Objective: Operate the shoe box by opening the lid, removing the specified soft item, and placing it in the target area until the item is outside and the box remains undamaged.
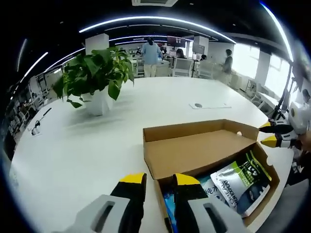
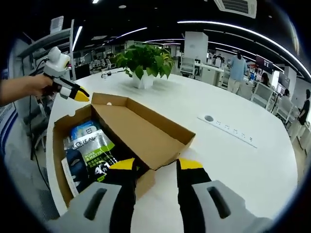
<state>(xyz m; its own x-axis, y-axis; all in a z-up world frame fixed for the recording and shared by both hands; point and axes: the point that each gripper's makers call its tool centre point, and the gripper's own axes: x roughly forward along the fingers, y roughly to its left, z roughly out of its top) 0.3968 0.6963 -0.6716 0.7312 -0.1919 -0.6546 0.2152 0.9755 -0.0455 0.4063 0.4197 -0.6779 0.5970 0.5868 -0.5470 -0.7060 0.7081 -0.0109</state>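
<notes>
— What's right in front of you?

— My left gripper [image 1: 158,180], jaws apart with nothing between them, straddling the near corner of the shoe box [image 1: 265,188]. My right gripper [image 2: 156,167] is also parted and empty, its jaws either side of the lid's [image 2: 141,133] free corner.

— So the lid is open?

— Partly. In the left gripper view the lid [image 1: 194,150] is raised and slants over one half of the box; the other half is uncovered.

— And the soft item?

— Inside the box, lying flat: a green, white and black pouch [image 1: 240,180] with a blue packet [image 1: 171,206] beside it. In the right gripper view the pouch [image 2: 90,155] lies against the near wall, the blue packet [image 2: 85,131] just beyond it.

— Anything else around?

— The box sits at the edge of a white table [image 1: 87,145]. A potted plant [image 1: 97,80] stands well apart from it, and a power strip [image 2: 228,128] lies on the tabletop. People stand in the office behind.
</notes>
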